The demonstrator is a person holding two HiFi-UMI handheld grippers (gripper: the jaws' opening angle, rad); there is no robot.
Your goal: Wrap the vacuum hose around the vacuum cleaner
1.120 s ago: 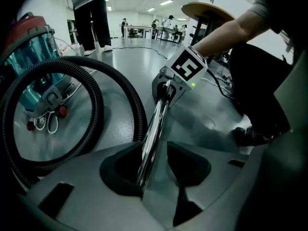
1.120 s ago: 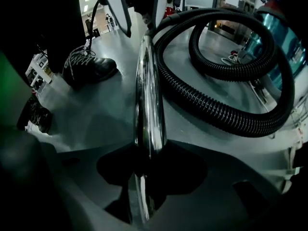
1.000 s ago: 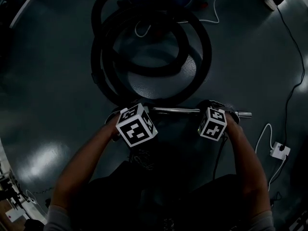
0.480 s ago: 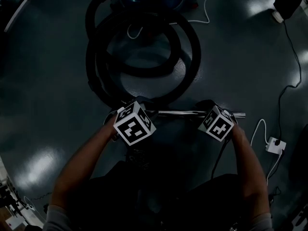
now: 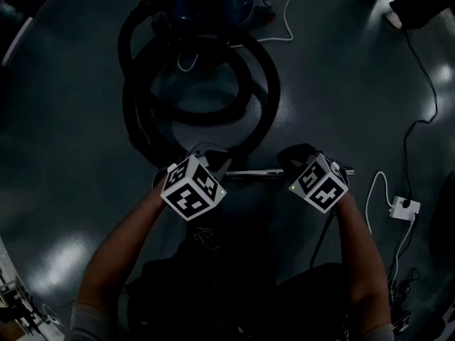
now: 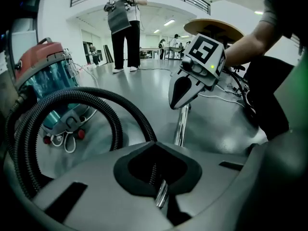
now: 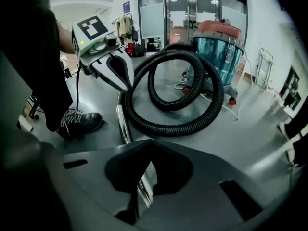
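Both left claw (image 6: 158, 186) and right claw (image 7: 142, 186) just closed, pinching chrome wand (image 6: 181, 126), hose (image 7: 173, 129) coiled beyond

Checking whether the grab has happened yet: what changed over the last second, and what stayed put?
Both claws just closed: the left claw and right claw now clamp the metal tube and seem to lift it slightly. The hose stays coiled beside the vacuum cleaner.

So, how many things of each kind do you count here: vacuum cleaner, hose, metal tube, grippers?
vacuum cleaner: 1
black hose: 1
metal tube: 1
grippers: 2, the left gripper and the right gripper
Total: 5
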